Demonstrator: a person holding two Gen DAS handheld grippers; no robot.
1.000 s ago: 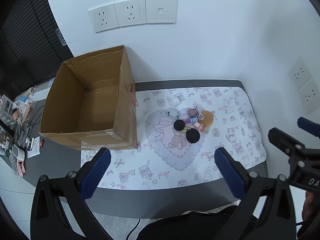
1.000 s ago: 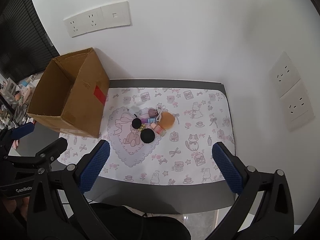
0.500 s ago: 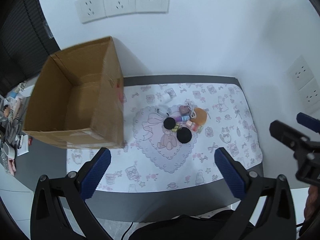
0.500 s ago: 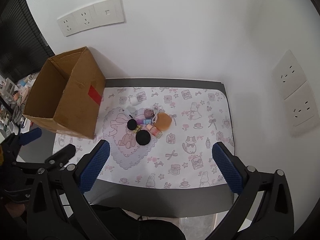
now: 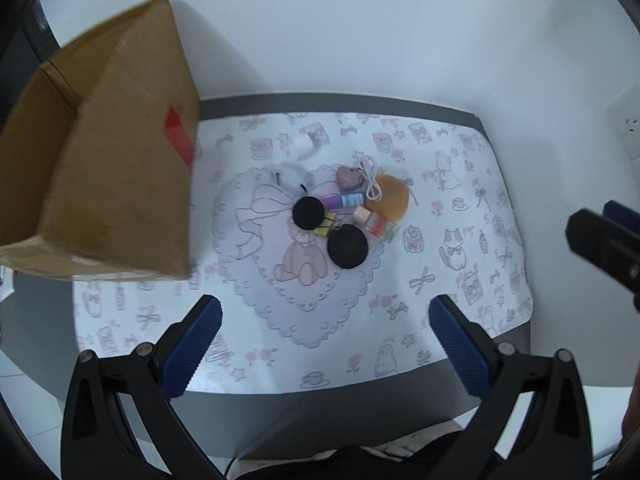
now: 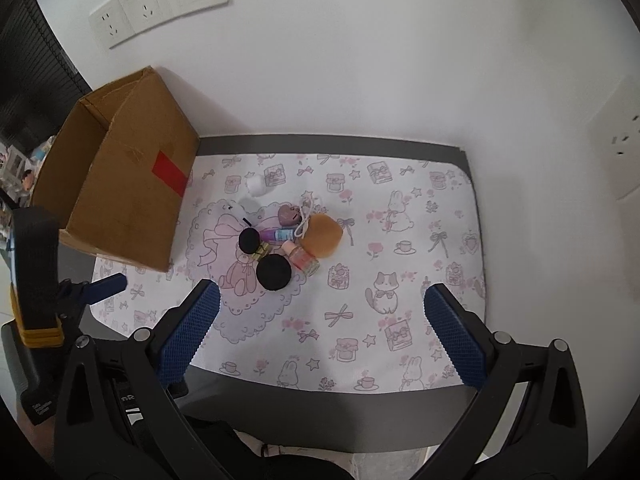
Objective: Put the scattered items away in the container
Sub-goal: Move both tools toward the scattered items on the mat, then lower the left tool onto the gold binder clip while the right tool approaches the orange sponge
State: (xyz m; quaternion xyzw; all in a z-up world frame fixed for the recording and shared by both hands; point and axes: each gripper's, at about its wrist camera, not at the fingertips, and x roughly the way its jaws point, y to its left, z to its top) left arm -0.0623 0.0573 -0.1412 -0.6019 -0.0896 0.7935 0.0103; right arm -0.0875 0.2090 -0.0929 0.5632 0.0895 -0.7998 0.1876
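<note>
An open cardboard box with a red label stands at the left of the patterned mat. A heap of small items lies mid-mat: two black round puffs, an orange sponge, small bottles, a heart-shaped compact, a white cord and a white piece. My left gripper hovers open over the mat's near edge, short of the heap. Likewise open, my right gripper holds nothing.
A white wall with socket plates backs the grey table. More sockets sit on the right wall. Cluttered shelves lie beyond the box at far left. The other gripper's body shows at each view's side.
Both grippers have moved in closer to the table and lower. The left view has swung right, so the box now sits at its left edge. Jaws stay open.
</note>
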